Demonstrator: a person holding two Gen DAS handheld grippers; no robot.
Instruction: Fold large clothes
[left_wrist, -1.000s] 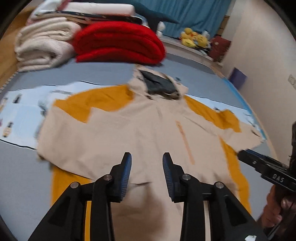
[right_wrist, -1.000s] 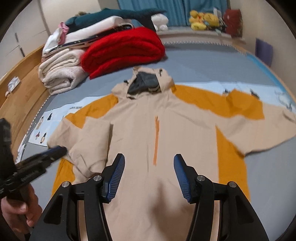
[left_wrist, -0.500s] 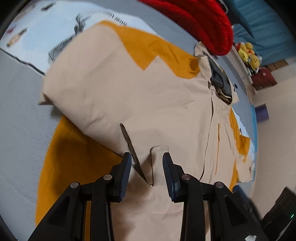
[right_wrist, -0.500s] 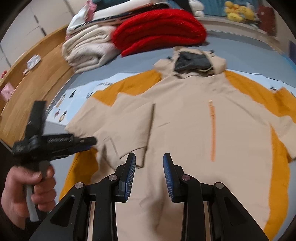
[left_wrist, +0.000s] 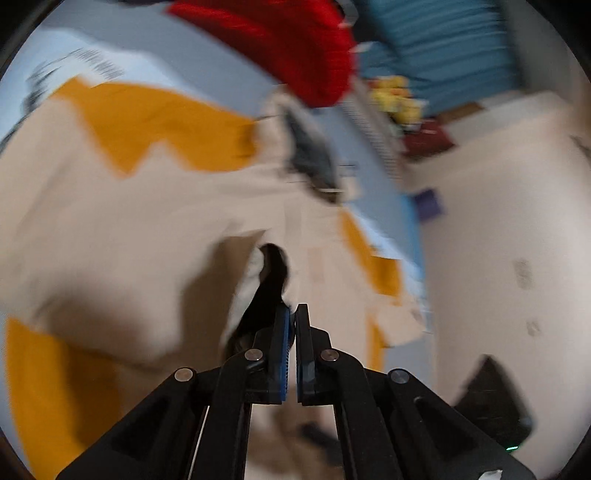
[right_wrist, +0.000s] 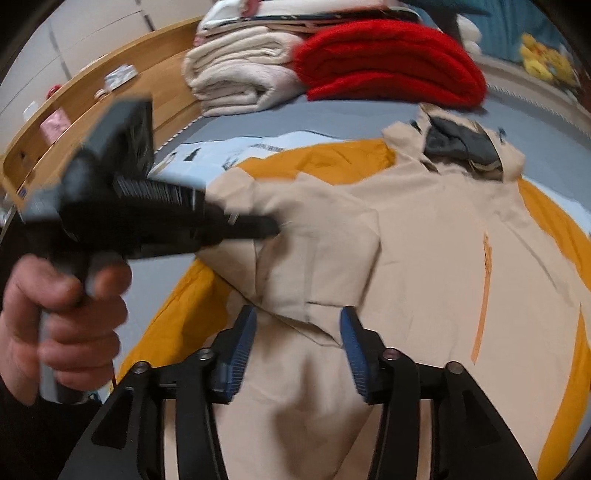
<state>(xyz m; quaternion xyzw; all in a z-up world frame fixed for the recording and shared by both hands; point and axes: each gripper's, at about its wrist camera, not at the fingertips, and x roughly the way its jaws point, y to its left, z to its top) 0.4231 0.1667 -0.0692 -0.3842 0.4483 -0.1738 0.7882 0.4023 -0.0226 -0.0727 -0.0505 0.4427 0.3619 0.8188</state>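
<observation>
A beige and mustard hooded jacket (right_wrist: 424, 240) lies face up on the grey bed (right_wrist: 351, 114), its left sleeve folded in over the chest. In the blurred left wrist view the jacket (left_wrist: 129, 229) fills the lower left. My left gripper (left_wrist: 292, 317) is shut, and the sleeve's cuff (left_wrist: 255, 273) rises up to its tips with its dark opening showing. From the right wrist a hand holds that left gripper (right_wrist: 275, 226), its tip at the folded sleeve. My right gripper (right_wrist: 297, 332) hovers over the sleeve's end; its jaws are opening, with fabric below them and the pads not pressing.
A folded red blanket (right_wrist: 388, 70) and cream blankets (right_wrist: 236, 70) are stacked at the head of the bed. The wooden bed frame (right_wrist: 92, 122) runs along the left. A pale blue printed sheet (right_wrist: 258, 147) lies under the jacket. Yellow plush toys (right_wrist: 546, 62) sit far right.
My left gripper has closed on the sleeve's cuff while dropping and rolling. My right gripper swung left over the folded sleeve, narrowed, then widened again.
</observation>
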